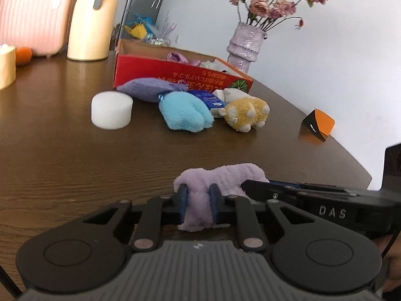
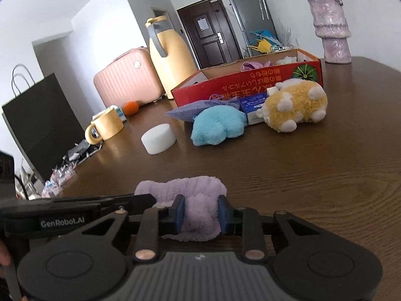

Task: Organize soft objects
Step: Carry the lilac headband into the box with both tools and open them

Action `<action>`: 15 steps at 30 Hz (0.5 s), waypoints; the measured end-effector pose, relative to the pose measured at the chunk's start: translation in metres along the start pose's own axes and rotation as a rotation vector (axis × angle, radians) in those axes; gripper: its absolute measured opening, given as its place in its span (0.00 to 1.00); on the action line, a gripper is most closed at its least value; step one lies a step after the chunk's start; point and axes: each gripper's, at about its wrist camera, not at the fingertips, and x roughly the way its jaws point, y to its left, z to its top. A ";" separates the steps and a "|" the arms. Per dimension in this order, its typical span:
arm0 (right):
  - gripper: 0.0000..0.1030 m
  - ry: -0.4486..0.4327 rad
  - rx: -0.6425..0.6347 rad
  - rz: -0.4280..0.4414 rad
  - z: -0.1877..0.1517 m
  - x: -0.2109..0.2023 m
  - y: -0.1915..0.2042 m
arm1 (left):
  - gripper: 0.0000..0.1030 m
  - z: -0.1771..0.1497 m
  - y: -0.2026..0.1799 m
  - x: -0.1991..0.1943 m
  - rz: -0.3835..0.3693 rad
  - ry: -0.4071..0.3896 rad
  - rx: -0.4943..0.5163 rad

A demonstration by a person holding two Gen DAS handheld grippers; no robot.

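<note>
A fluffy lilac cloth (image 1: 220,178) lies on the brown wooden table close in front of me. My left gripper (image 1: 198,202) is shut on one part of it. My right gripper (image 2: 201,212) is shut on another part of the same cloth (image 2: 183,188); it shows in the left wrist view (image 1: 253,188) beside the cloth. Farther back lie a blue plush (image 1: 185,113), a yellow plush (image 1: 246,114), a purple pouch (image 1: 147,89) and a white foam cylinder (image 1: 111,109). A red cardboard box (image 1: 175,72) behind them holds soft items.
A lilac vase with dried flowers (image 1: 244,47) stands behind the box. A yellow jug (image 1: 92,20), pink case (image 1: 32,20), orange (image 2: 131,107) and yellow mug (image 2: 106,126) are at the left. An orange and black card (image 1: 320,124) is near the right table edge.
</note>
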 end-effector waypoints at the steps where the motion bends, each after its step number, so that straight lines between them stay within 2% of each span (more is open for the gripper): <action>1: 0.23 -0.003 0.004 0.002 0.000 -0.001 0.000 | 0.14 -0.001 -0.002 -0.001 0.005 -0.007 0.009; 5: 0.20 -0.012 -0.034 -0.009 0.003 -0.005 0.006 | 0.13 -0.002 -0.013 -0.010 0.002 -0.052 0.077; 8: 0.20 -0.038 -0.027 0.003 0.013 -0.009 0.005 | 0.13 0.007 -0.014 -0.011 -0.009 -0.067 0.087; 15: 0.20 -0.104 -0.043 0.029 0.065 -0.002 -0.003 | 0.13 0.057 -0.009 -0.001 -0.047 -0.121 0.089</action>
